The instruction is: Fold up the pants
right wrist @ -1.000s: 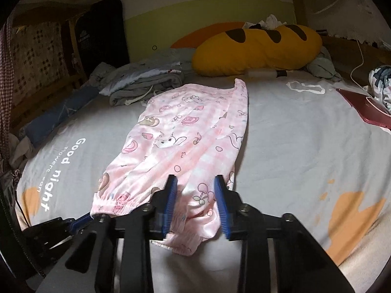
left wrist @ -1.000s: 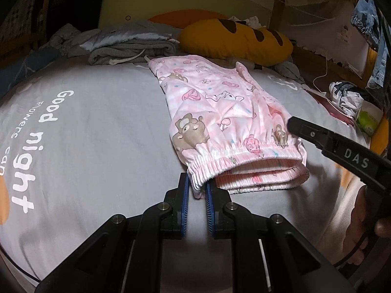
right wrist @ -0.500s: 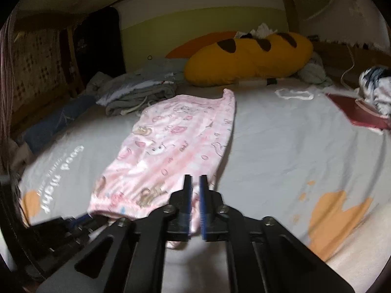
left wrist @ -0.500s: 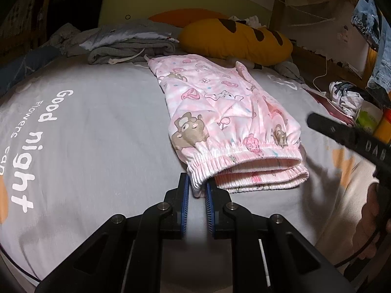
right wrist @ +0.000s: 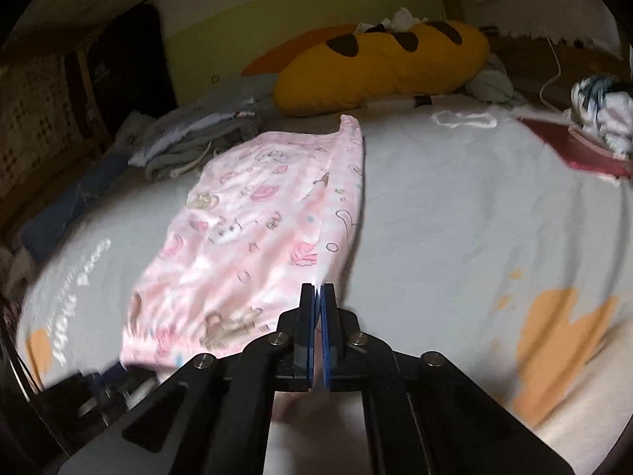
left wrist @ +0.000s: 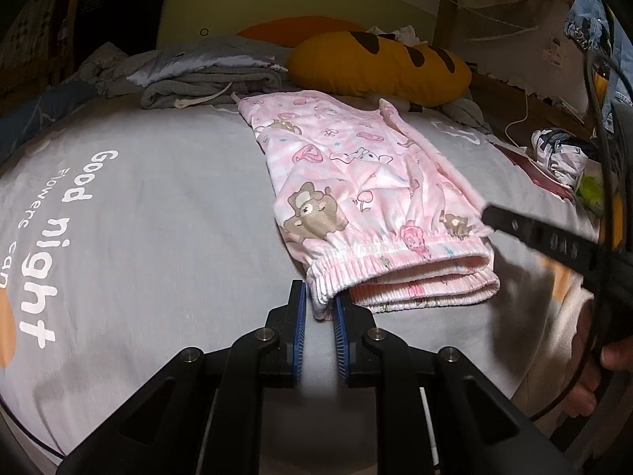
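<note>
Pink cartoon-print pants (left wrist: 356, 182) lie folded lengthwise on the grey bedsheet (left wrist: 158, 213), waistband nearest me. My left gripper (left wrist: 318, 301) is shut on the left corner of the elastic waistband (left wrist: 395, 261). My right gripper (right wrist: 317, 297) is shut on the right edge of the pants (right wrist: 253, 229) near the waistband; it also shows in the left wrist view as a black finger (left wrist: 530, 229) at the waistband's right end.
A yellow bread-shaped pillow (left wrist: 379, 67) and a pile of grey clothes (left wrist: 198, 79) lie at the head of the bed. A dark red object (right wrist: 585, 150) and a crumpled cloth (right wrist: 601, 111) sit at the right. "Good night" is printed on the sheet (left wrist: 51, 245).
My right gripper closed from open onto the pants' right edge and shifted, blurring its view. My left gripper stayed shut on the waistband corner.
</note>
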A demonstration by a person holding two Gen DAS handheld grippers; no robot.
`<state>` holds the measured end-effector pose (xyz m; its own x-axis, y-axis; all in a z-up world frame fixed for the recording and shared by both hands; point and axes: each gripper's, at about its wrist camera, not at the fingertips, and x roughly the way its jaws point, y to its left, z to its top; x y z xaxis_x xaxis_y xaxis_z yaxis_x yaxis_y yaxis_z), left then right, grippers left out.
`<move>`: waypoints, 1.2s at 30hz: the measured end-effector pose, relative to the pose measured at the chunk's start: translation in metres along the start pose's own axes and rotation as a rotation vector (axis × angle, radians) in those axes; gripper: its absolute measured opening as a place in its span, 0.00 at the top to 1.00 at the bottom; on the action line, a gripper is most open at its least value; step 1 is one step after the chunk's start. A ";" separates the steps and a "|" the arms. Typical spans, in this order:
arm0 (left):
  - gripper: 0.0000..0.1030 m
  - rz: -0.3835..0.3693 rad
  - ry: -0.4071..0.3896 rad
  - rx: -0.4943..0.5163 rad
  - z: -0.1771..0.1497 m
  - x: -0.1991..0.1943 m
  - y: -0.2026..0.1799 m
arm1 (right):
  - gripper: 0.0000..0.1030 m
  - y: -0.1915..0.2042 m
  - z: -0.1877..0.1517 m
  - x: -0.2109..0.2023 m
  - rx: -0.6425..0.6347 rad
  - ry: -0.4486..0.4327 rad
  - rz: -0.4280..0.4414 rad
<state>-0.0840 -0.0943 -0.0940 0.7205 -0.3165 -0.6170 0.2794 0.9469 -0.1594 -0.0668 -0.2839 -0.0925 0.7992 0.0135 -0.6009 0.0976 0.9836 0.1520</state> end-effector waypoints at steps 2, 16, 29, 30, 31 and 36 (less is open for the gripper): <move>0.87 0.002 0.000 -0.001 0.000 0.000 0.000 | 0.98 -0.007 -0.007 0.006 0.005 0.040 -0.031; 0.87 -0.060 0.005 -0.024 0.009 -0.019 0.001 | 0.98 -0.038 0.043 -0.027 0.025 -0.050 0.085; 0.43 0.086 -0.242 0.175 0.097 -0.074 0.021 | 0.55 -0.019 0.161 -0.039 -0.163 -0.346 0.060; 0.37 0.080 -0.253 0.179 0.113 -0.069 0.023 | 0.55 -0.019 0.168 -0.036 -0.142 -0.363 0.070; 0.37 0.068 -0.257 0.181 0.129 -0.063 0.023 | 0.55 -0.022 0.178 -0.031 -0.106 -0.389 0.084; 0.37 0.066 -0.300 0.114 0.212 -0.007 0.030 | 0.55 -0.028 0.215 0.012 -0.038 -0.335 0.103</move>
<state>0.0533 -0.0758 0.0688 0.8895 -0.2737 -0.3659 0.2832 0.9586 -0.0286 0.0671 -0.3500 0.0646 0.9546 0.0595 -0.2917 -0.0109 0.9861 0.1656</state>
